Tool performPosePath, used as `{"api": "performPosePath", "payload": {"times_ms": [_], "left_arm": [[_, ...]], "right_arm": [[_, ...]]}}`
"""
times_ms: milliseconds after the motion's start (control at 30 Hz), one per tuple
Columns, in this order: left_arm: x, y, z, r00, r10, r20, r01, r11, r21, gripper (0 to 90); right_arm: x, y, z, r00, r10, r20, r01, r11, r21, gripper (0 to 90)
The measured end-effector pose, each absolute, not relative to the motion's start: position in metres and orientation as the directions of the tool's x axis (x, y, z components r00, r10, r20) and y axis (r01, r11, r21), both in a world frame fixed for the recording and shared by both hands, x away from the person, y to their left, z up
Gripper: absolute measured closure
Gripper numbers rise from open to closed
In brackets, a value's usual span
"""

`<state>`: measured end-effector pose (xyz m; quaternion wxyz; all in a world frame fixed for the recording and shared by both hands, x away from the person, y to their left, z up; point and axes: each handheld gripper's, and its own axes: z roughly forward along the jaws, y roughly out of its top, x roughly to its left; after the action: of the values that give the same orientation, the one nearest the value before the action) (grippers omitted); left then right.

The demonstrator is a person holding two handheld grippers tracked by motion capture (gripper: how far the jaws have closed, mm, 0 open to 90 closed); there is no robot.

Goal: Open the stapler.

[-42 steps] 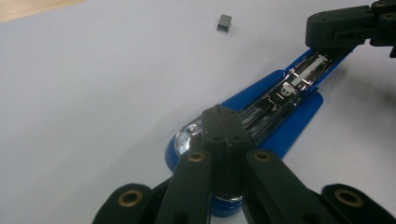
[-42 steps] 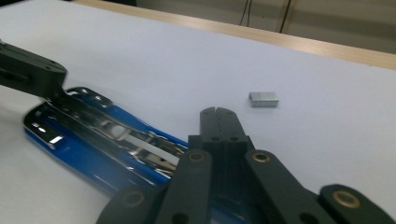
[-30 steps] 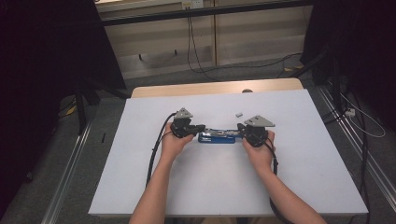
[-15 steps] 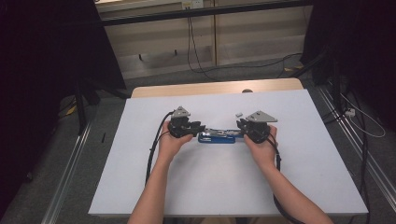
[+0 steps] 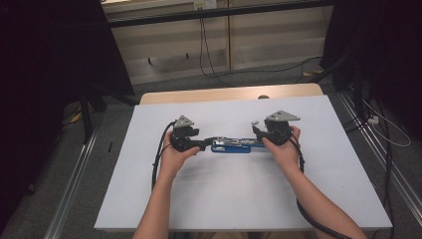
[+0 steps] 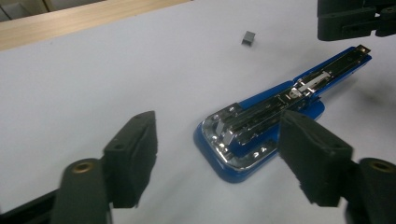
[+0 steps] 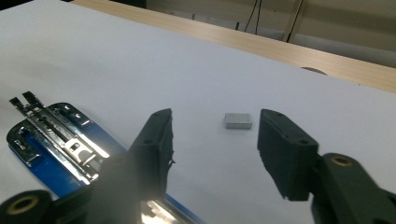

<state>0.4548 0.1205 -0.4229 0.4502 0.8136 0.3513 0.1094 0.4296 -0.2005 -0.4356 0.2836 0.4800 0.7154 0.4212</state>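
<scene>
White sheeting covers the table [image 5: 164, 199], with a strip of bare wood along its far edge and dark curtains and floor cables beyond. On it the left tongs [image 5: 200, 144] and the right tongs [image 5: 257, 133] face each other at either end of the opened blue stapler [image 5: 231, 146], and both have just been opening: in the left gripper view the jaws stand wide with the stapler's rounded chrome end [image 6: 229, 135] between and just beyond them, no pad pressing on it; in the right gripper view the jaws are parted about halfway, empty, with the stapler's forked end [image 7: 28, 105] off to their lower left. The stapler lies flat, its long axis running straight from one pair of tongs to the other, across the table as the person sees it, so each hand commands one end. Between and beyond the right jaws rests a small grey block of staples [image 7: 237, 120], loose on the sheet just behind the stapler; it sits just beside the right tongs and well apart from the left, so the right hand looks the likelier to fetch it, by reaching forward and slightly away from the stapler
</scene>
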Motion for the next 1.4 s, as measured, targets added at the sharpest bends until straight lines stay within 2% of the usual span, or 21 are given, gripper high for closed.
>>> {"api": "performPosePath", "payload": {"times_ms": [133, 233, 367, 600, 867, 1067, 1300, 1367, 1400], "left_arm": [[0.453, 0.125, -0.421, 0.709, 0.693, -0.128, 0.478, -0.340, 0.810, 14.0], [0.451, 0.128, -0.421, 0.709, 0.693, -0.129, 0.476, -0.335, 0.813, 13.2], [0.450, 0.131, -0.420, 0.703, 0.700, -0.128, 0.480, -0.334, 0.811, 12.1], [0.446, 0.133, -0.420, 0.702, 0.702, -0.117, 0.479, -0.344, 0.807, 10.9], [0.442, 0.135, -0.418, 0.699, 0.706, -0.117, 0.482, -0.343, 0.806, 10.7], [0.441, 0.136, -0.418, 0.697, 0.708, -0.113, 0.482, -0.347, 0.804, 10.7], [0.440, 0.136, -0.418, 0.698, 0.708, -0.108, 0.481, -0.352, 0.803, 10.7], [0.440, 0.136, -0.418, 0.700, 0.706, -0.108, 0.481, -0.354, 0.802, 10.7], [0.440, 0.135, -0.418, 0.697, 0.708, -0.111, 0.483, -0.350, 0.803, 10.7]], "right_arm": [[0.435, -0.207, -0.434, -0.368, 0.930, -0.016, 0.448, 0.193, 0.873, 36.3], [0.439, -0.213, -0.433, -0.360, 0.933, -0.004, 0.450, 0.178, 0.875, 33.0], [0.445, -0.220, -0.434, -0.343, 0.939, 0.029, 0.469, 0.144, 0.872, 24.0], [0.451, -0.226, -0.438, -0.342, 0.938, 0.059, 0.481, 0.121, 0.868, 20.6], [0.458, -0.226, -0.437, -0.379, 0.924, 0.053, 0.482, 0.148, 0.864, 19.2], [0.466, -0.224, -0.436, -0.403, 0.914, 0.040, 0.492, 0.179, 0.852, 22.9], [0.480, -0.224, -0.439, -0.426, 0.904, 0.025, 0.509, 0.217, 0.833, 36.3], [0.484, -0.223, -0.438, -0.446, 0.895, 0.027, 0.510, 0.230, 0.829, 43.2], [0.487, -0.223, -0.438, -0.455, 0.890, 0.015, 0.511, 0.248, 0.823, 43.2]]}}
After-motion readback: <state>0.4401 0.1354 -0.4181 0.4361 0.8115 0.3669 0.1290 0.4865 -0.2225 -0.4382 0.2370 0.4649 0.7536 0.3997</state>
